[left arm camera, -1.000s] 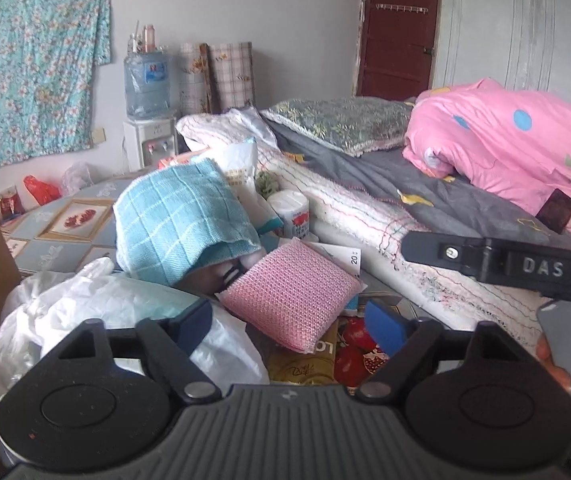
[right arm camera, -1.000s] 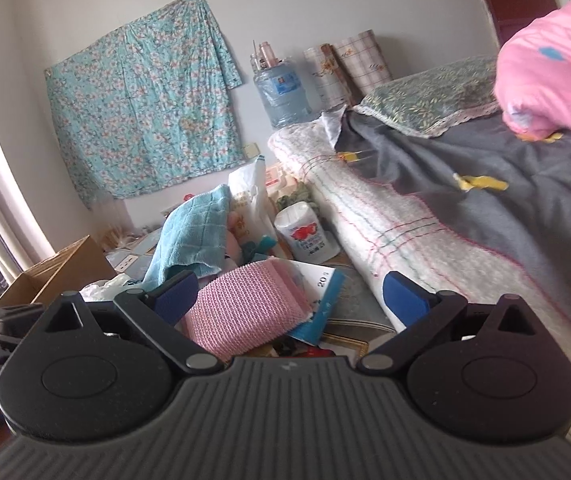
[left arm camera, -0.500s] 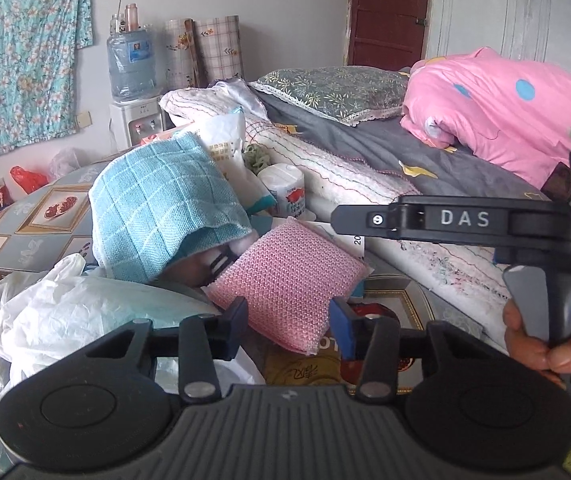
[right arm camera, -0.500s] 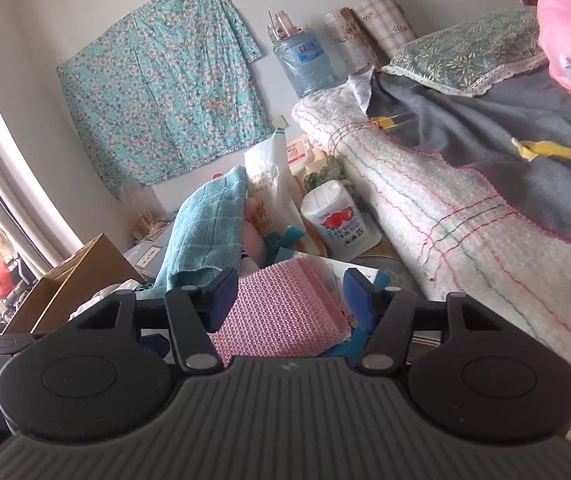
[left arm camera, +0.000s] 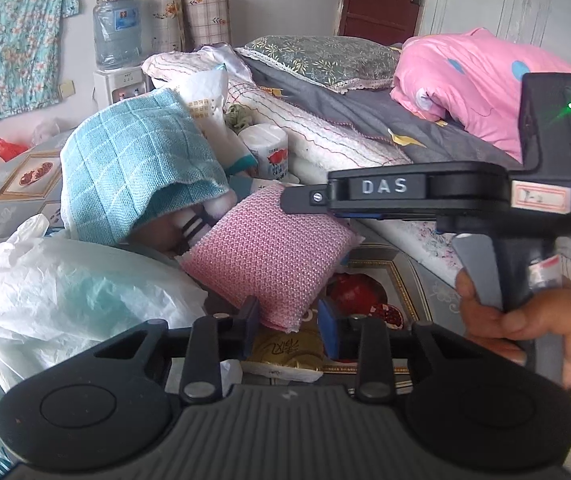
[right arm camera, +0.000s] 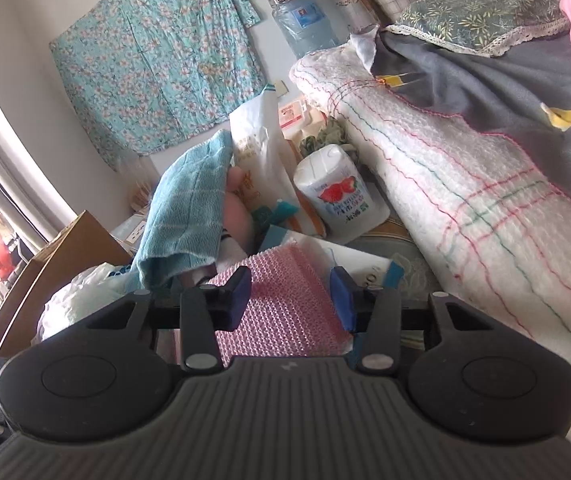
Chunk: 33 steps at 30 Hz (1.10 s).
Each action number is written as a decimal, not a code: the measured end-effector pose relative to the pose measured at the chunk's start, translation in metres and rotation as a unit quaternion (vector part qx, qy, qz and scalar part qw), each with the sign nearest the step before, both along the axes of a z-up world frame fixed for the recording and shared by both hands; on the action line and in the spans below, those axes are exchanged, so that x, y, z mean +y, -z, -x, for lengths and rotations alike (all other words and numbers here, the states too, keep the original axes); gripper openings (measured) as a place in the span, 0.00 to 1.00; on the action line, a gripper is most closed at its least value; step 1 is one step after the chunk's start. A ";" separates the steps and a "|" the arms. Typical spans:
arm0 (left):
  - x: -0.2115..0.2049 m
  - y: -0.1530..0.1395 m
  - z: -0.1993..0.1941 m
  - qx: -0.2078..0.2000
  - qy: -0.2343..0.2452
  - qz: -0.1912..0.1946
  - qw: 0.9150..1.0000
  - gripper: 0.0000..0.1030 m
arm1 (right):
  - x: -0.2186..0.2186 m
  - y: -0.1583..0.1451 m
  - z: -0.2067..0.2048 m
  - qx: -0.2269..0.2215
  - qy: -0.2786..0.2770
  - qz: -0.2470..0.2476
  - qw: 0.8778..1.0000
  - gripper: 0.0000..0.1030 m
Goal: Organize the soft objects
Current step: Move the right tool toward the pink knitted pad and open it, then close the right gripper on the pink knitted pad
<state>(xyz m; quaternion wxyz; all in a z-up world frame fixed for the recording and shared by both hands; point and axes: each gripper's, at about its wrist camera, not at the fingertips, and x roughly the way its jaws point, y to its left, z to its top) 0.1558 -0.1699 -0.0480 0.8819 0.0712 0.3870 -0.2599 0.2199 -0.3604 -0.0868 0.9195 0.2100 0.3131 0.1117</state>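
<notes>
While the left gripper [left arm camera: 291,330] has its jaws narrowed after just closing, the near corner of the pink sponge [left arm camera: 269,254] sits just ahead of its fingers [left arm camera: 328,330], and whether they pinch it I cannot tell; the right gripper [right arm camera: 290,298] has likewise been closing, its blue pads [right arm camera: 342,294] astride the same sponge, contact unclear. Beyond the sponge lies a teal towel [left arm camera: 133,168] over a soft toy; to its left a white plastic bag [left arm camera: 65,292]; to the right the bed's white quilt [right arm camera: 465,200]; a hand [left arm camera: 525,320] grips the right handle.
</notes>
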 end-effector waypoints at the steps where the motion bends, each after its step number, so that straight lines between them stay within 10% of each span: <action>1: 0.000 0.000 0.001 0.001 0.001 -0.002 1.000 0.32 | -0.001 0.000 0.003 0.003 0.001 0.001 1.000 0.41; 20: -0.006 0.007 0.017 -0.024 -0.001 -0.041 0.999 0.48 | -0.015 0.004 0.079 0.029 -0.001 -0.051 0.998 0.43; 33: 0.005 0.000 0.029 -0.028 -0.008 -0.014 0.999 0.48 | -0.013 -0.011 0.029 0.013 0.000 -0.021 1.000 0.44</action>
